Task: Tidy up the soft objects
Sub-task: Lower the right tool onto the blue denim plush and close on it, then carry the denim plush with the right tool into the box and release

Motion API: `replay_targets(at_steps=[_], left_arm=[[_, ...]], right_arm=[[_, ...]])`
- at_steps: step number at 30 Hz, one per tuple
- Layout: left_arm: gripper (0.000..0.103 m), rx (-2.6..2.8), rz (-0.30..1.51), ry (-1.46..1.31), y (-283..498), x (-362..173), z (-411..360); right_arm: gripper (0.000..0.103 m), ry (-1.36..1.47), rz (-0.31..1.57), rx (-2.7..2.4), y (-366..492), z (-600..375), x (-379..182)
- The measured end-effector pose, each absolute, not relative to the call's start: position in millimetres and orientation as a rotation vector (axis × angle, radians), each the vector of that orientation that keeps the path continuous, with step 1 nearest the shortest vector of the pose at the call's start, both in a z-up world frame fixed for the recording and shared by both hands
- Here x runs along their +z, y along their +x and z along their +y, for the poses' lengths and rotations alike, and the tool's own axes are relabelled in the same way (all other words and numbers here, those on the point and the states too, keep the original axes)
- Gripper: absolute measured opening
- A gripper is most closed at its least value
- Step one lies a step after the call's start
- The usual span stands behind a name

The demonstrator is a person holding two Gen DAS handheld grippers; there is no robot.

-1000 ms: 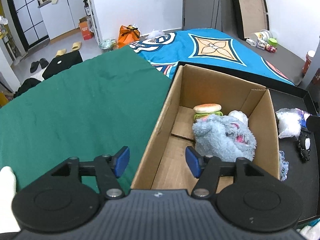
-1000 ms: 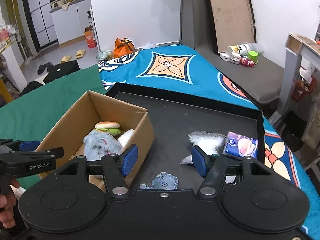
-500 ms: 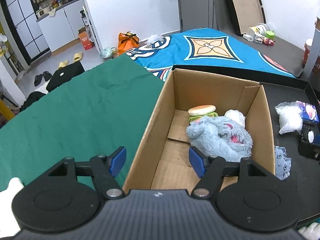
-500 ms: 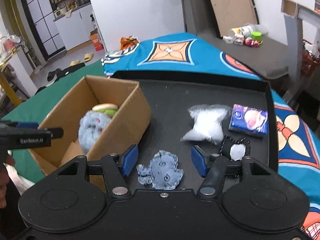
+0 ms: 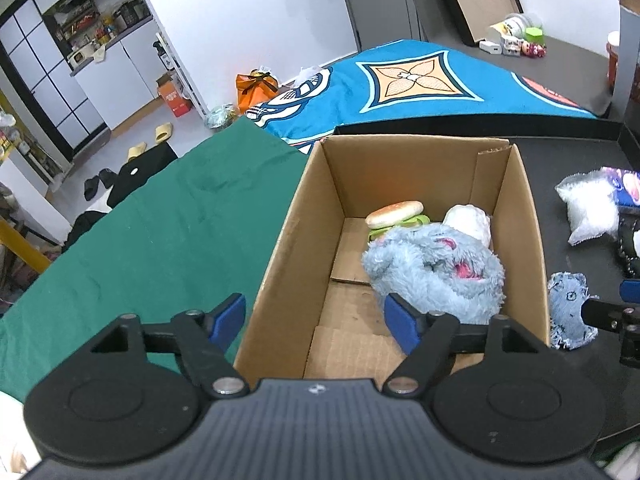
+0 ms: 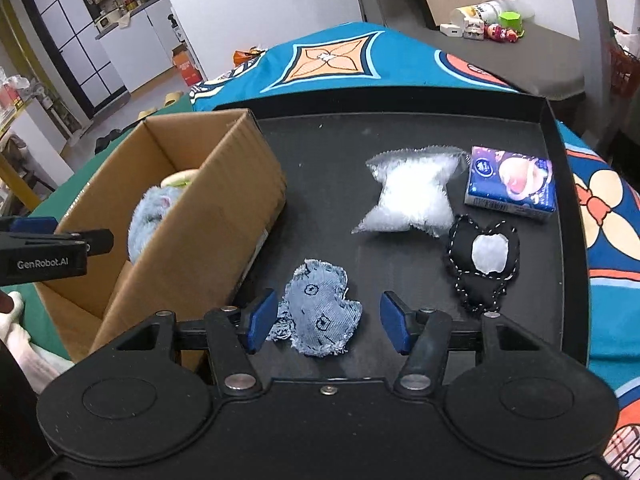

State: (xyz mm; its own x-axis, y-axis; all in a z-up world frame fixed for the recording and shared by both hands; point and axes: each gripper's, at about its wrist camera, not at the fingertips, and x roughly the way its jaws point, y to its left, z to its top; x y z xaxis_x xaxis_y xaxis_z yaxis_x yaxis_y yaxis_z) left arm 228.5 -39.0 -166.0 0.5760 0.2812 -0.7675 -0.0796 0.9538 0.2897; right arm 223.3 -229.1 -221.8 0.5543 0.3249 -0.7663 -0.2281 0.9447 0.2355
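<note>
Denim patch lies between open right tool pads.

A green cloth is spread over the surface. Beyond the green cloth, a blue patterned cover is laid. Past its far edge, an orange bag, yellow slippers and white cabinets are seen on the floor.

black tray, cardboard box, soft toys
</note>
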Motion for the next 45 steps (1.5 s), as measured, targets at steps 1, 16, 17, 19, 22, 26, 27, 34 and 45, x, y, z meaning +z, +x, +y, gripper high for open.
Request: replay_targets(at_steps=[1, 16, 17, 19, 22, 26, 27, 34, 45], left_arm=[[0.077, 0.217, 0.938, 0.243, 229, -167, -41], [0.082, 0.249, 0.986, 0.359, 233, -176, -56], [0.082, 0.254, 0.993, 0.365, 233, -177, -57], [0.082, 0.254, 1.002, 0.369, 232, -179, -58], [0.082, 0.252, 0.998, 0.379, 229, -177, -59], [0.082, 0.25, 0.983, 0.387, 226, -174, -62], [0.082, 0.25, 0.981, 0.388, 226, -173, -62], [0.082, 0.248, 0.971, 0.376, 225, -170, -60], [0.082, 0.227, 0.97, 0.333, 225, -168, -53]], right_arm=[[0.056, 0.118, 0.933, 0.325, 224, -230, -225], [0.049, -0.002, 0.938, 0.314, 229, -210, -245], [0.039, -0.025, 0.937, 0.295, 227, -210, -244], [0.032, -0.011, 0.945, 0.285, 226, -215, -244], [0.024, 0.037, 0.966, 0.28, 226, -223, -242], [0.022, 0.045, 0.953, 0.283, 220, -227, -236], [0.021, 0.048, 0.952, 0.285, 220, -228, -235], [0.021, 0.043, 0.936, 0.271, 219, -229, -228], [0.02, 0.045, 0.895, 0.248, 209, -234, -211]])
